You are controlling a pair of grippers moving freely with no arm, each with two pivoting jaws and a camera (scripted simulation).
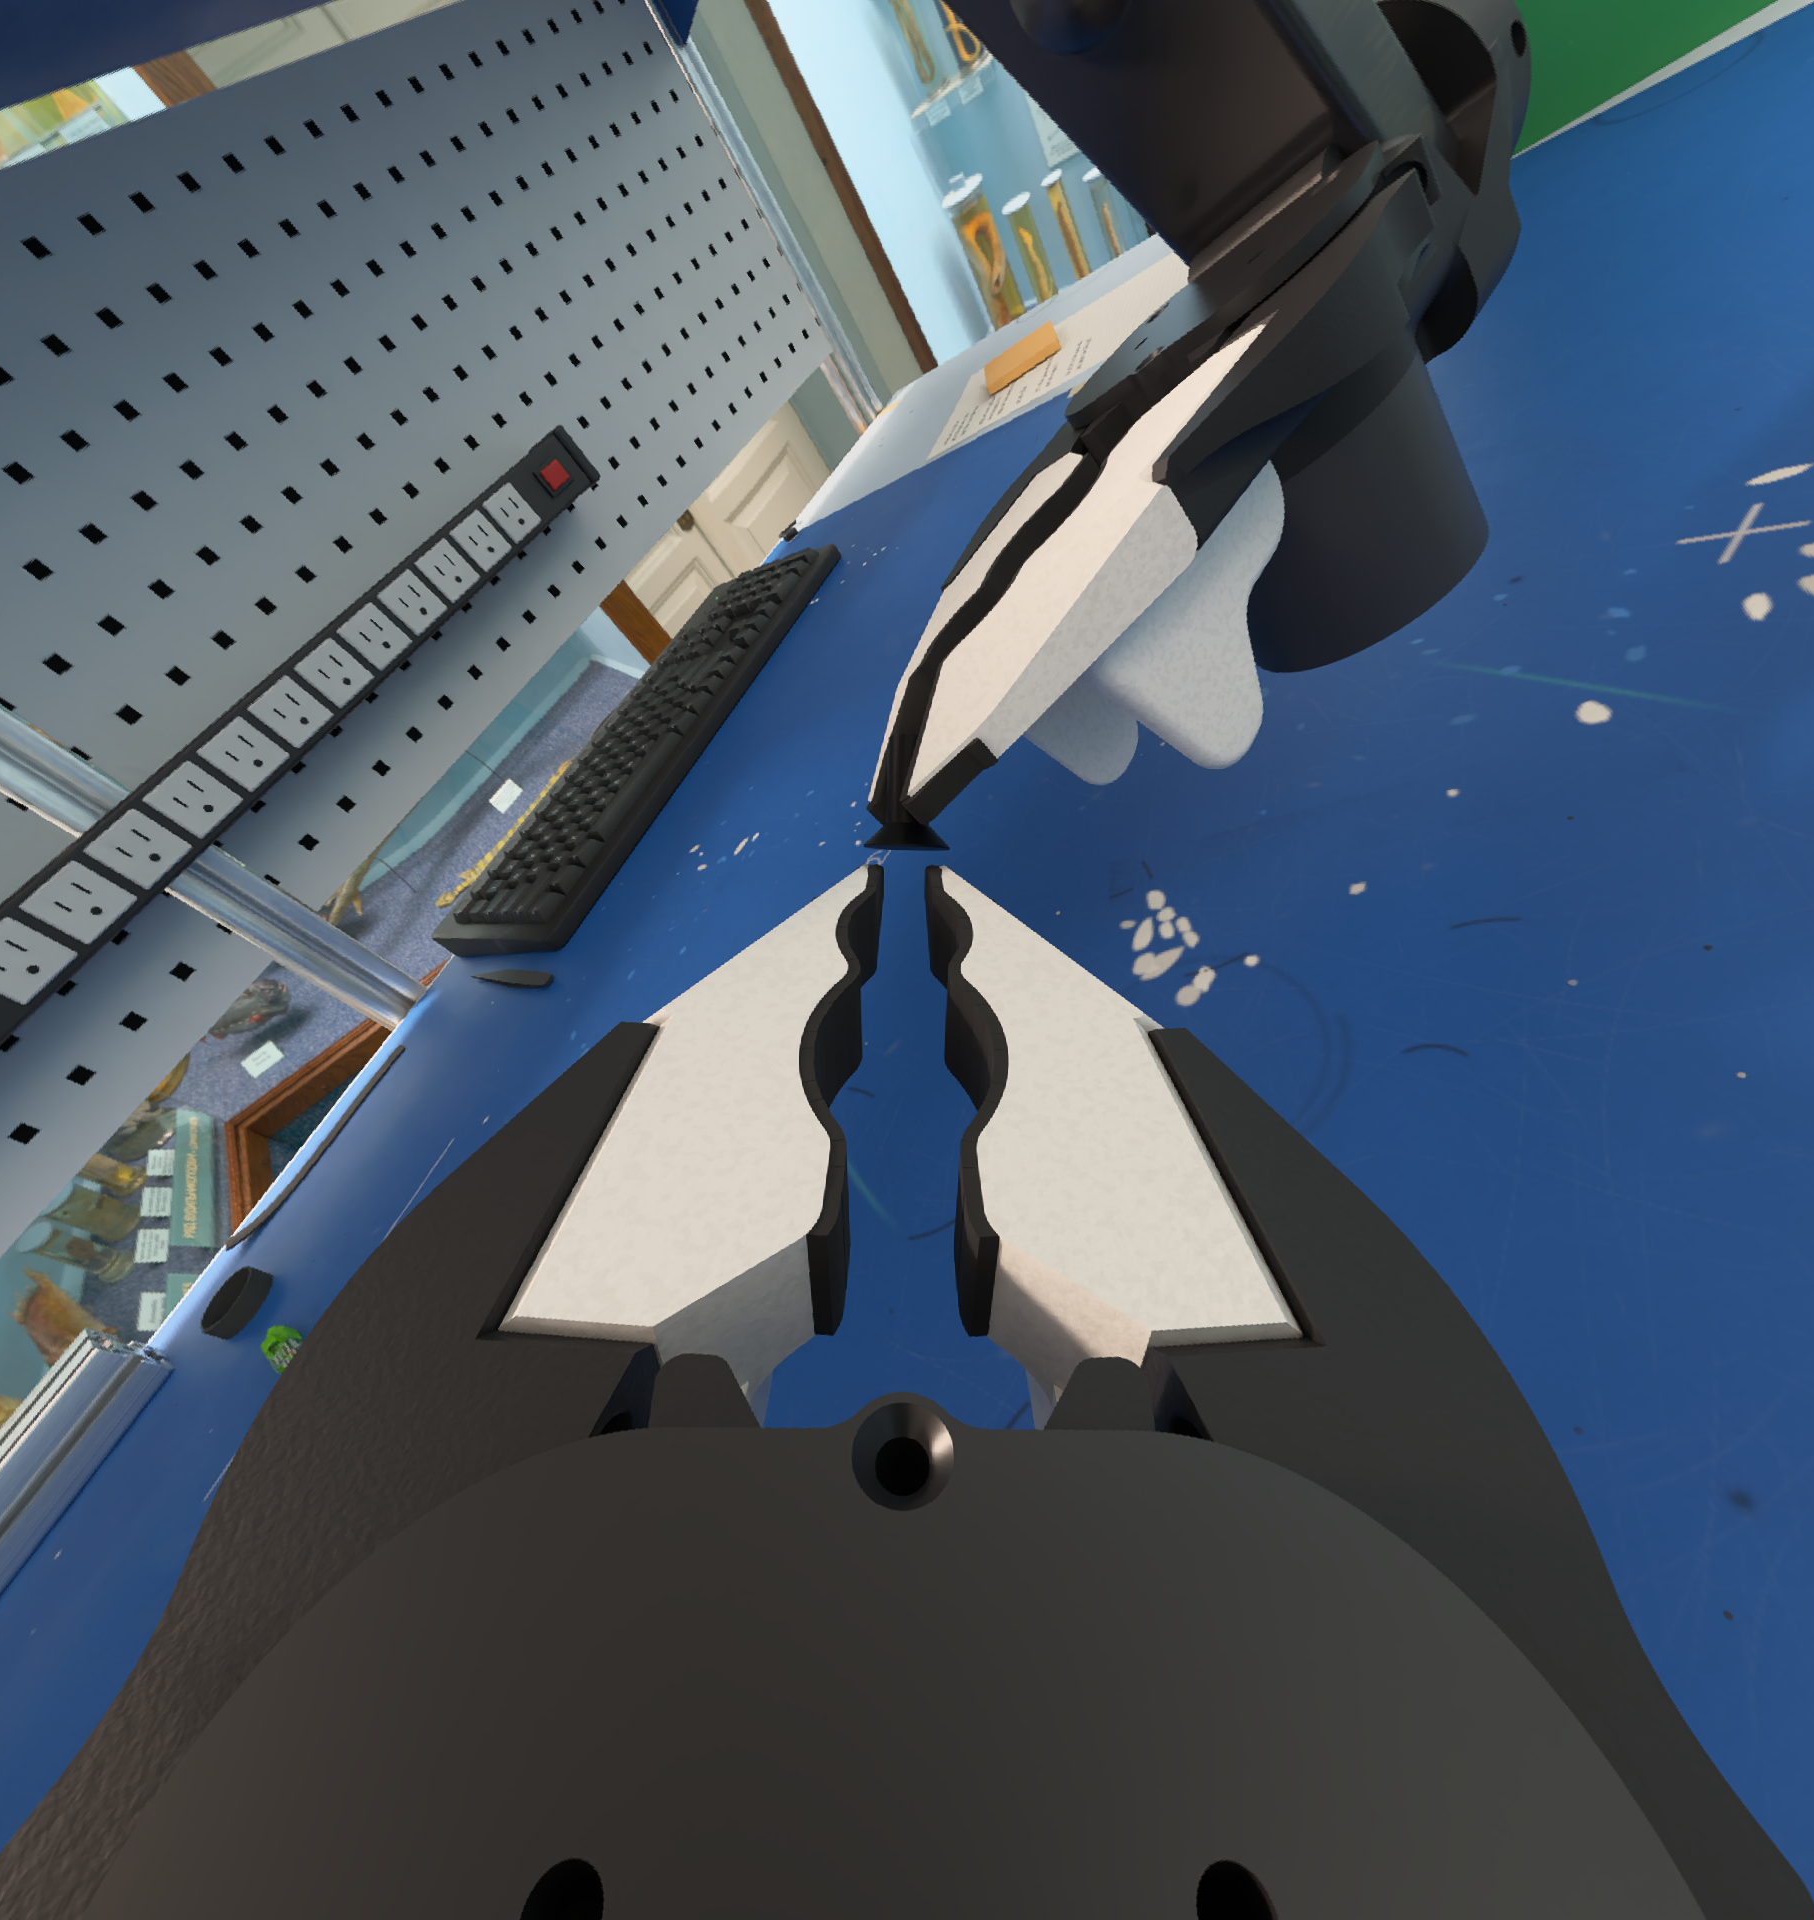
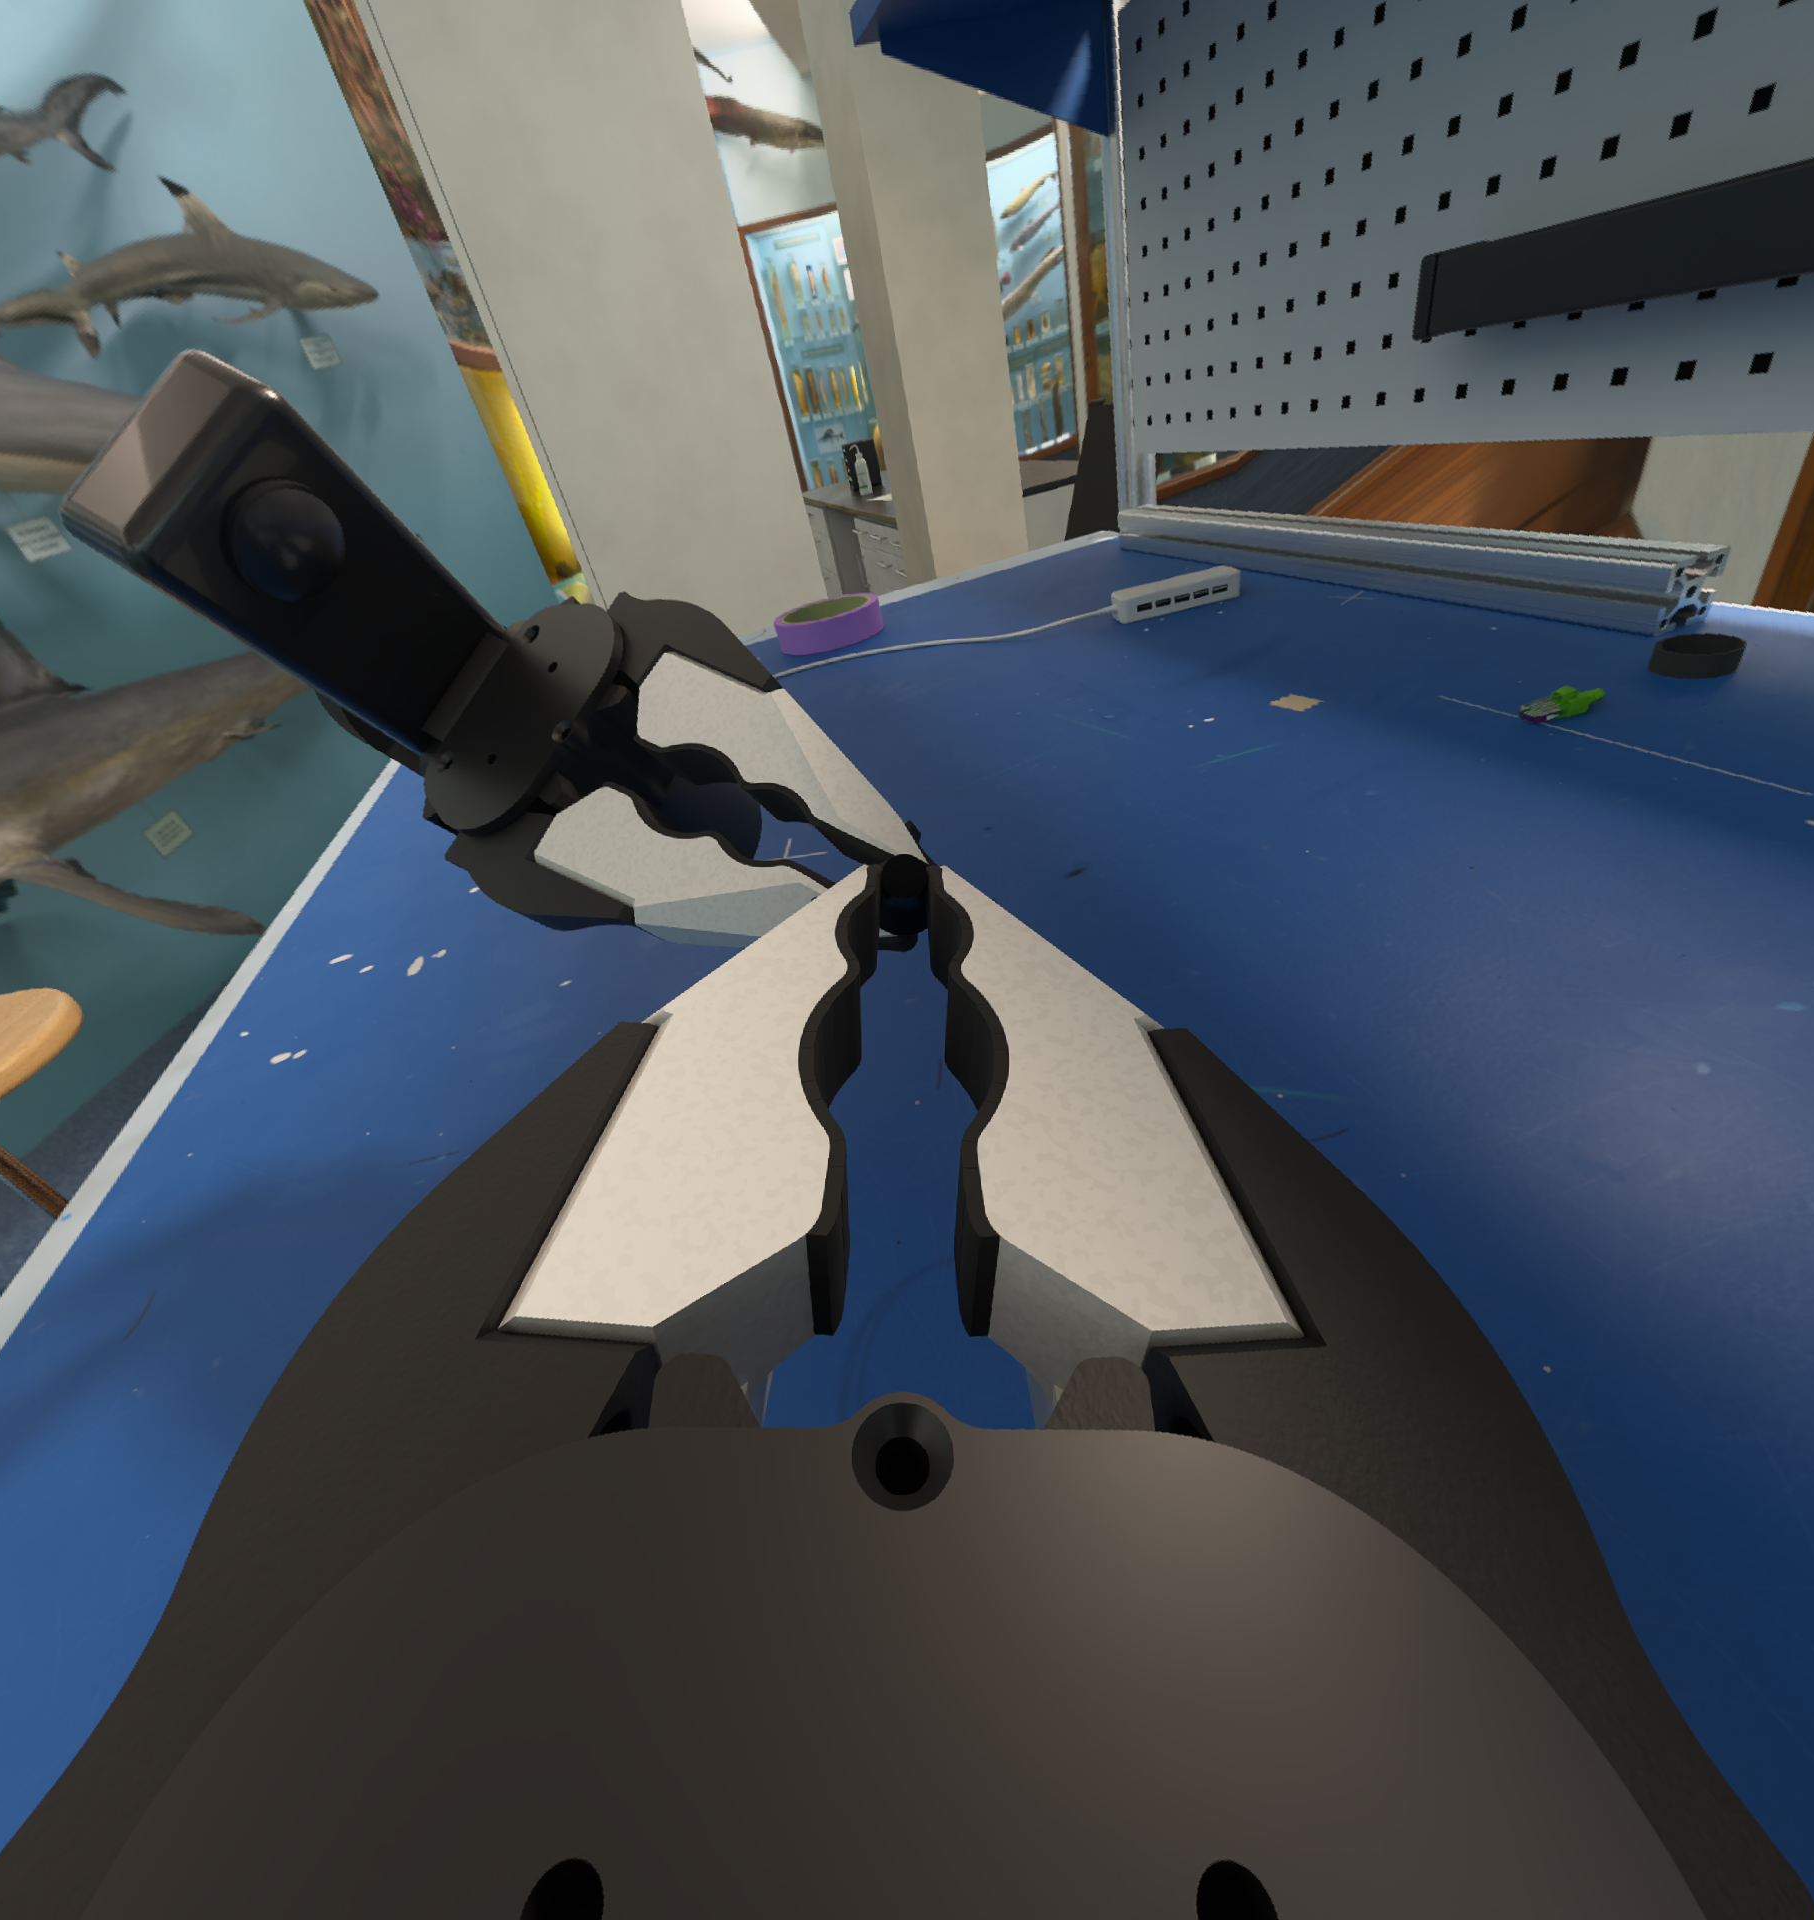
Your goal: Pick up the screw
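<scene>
The screw (image 2: 903, 891) is small and black and sits clamped between my right gripper's (image 2: 903, 883) fingertips, just above the blue table (image 2: 1402, 1039). In the left wrist view the right gripper (image 1: 898, 805) comes down from the upper right with the screw's flared head (image 1: 905, 834) at its tips. My left gripper (image 1: 905, 873) points at the screw from just short of it. Its jaws stand a narrow slit apart with nothing between them. It also shows in the right wrist view (image 2: 867, 862), reaching in from the left with its tips beside the screw.
A black keyboard (image 1: 654, 748) lies along the pegboard (image 1: 363, 312), which carries a power strip (image 1: 290, 707). Farther off are an aluminium profile (image 2: 1422, 566), a white hub (image 2: 1175, 594) with a cable, a purple tape roll (image 2: 828, 623), a black cap (image 2: 1698, 657) and a green part (image 2: 1563, 703).
</scene>
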